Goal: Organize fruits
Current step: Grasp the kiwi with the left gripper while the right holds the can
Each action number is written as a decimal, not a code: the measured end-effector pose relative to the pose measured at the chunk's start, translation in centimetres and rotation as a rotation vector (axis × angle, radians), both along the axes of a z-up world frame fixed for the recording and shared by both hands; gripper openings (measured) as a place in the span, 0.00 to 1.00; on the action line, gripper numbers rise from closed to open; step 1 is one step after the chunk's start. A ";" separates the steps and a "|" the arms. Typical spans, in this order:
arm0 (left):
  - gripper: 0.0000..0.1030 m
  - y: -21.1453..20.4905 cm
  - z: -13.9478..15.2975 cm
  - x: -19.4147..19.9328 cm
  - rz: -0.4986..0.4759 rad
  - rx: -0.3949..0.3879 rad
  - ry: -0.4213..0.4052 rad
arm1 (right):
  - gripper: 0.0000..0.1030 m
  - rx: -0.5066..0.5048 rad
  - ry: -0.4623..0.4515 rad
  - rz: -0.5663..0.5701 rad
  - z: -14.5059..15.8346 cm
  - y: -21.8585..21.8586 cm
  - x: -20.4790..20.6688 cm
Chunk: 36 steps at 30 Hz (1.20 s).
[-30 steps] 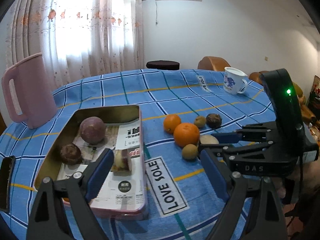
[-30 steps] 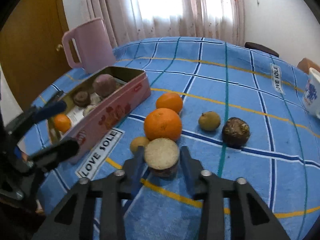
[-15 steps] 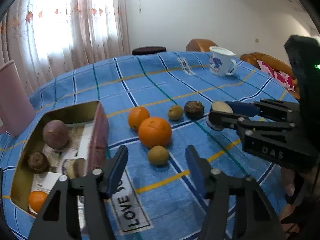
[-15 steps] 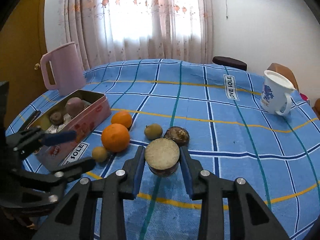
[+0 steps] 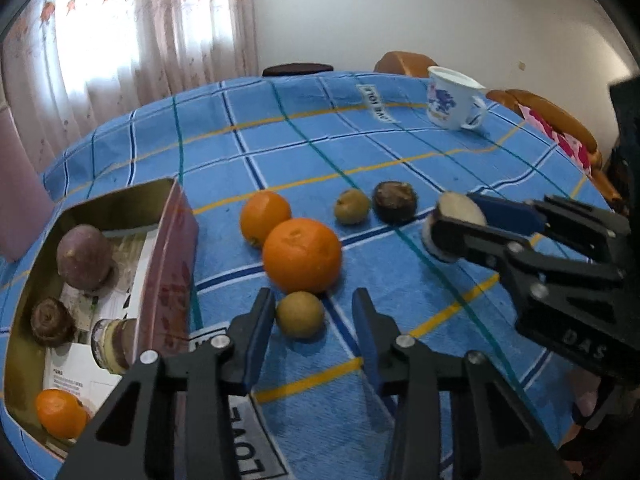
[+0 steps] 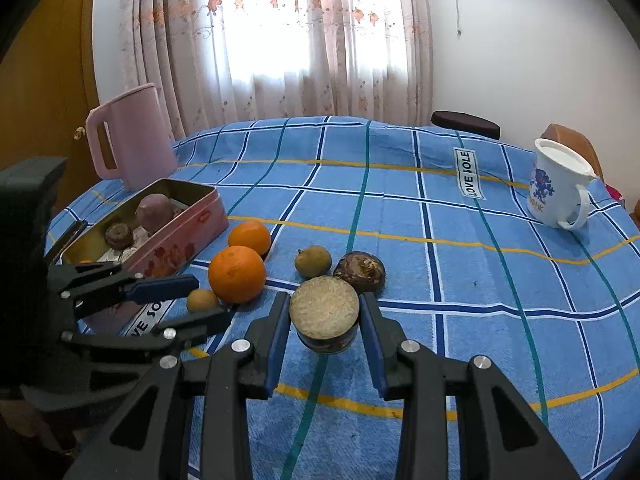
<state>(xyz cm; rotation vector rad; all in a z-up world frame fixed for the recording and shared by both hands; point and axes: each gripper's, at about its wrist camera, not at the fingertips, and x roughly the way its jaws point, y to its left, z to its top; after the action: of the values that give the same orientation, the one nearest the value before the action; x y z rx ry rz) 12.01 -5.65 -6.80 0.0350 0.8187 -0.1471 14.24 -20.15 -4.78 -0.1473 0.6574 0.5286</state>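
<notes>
My right gripper is shut on a short cut piece of sugarcane and holds it just above the blue cloth; it also shows in the left wrist view. My left gripper is open around a small brownish-yellow fruit, which also shows in the right wrist view. Two oranges, another small yellow fruit and a dark water chestnut lie behind it. The pink tin at left holds a passion fruit, a chestnut, a cane piece and an orange.
A pink jug stands behind the tin. A white mug stands at the far right of the round table. Chairs and a sofa sit beyond the table edge.
My left gripper has moved from the tin to the right and forward, and its open fingers now flank the small fruit. My right gripper lifted the cane piece and drew back.
</notes>
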 end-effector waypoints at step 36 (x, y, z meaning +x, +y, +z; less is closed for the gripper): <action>0.27 1.0 2.6 -3.3 0.014 -0.047 -0.224 | 0.35 0.087 -0.126 0.050 1.4 -1.1 -2.2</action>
<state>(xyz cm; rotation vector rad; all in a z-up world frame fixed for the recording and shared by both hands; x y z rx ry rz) 8.74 -4.65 -4.16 0.0010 0.5912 -0.1460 12.03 -21.21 -3.37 -0.1148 0.5078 0.5905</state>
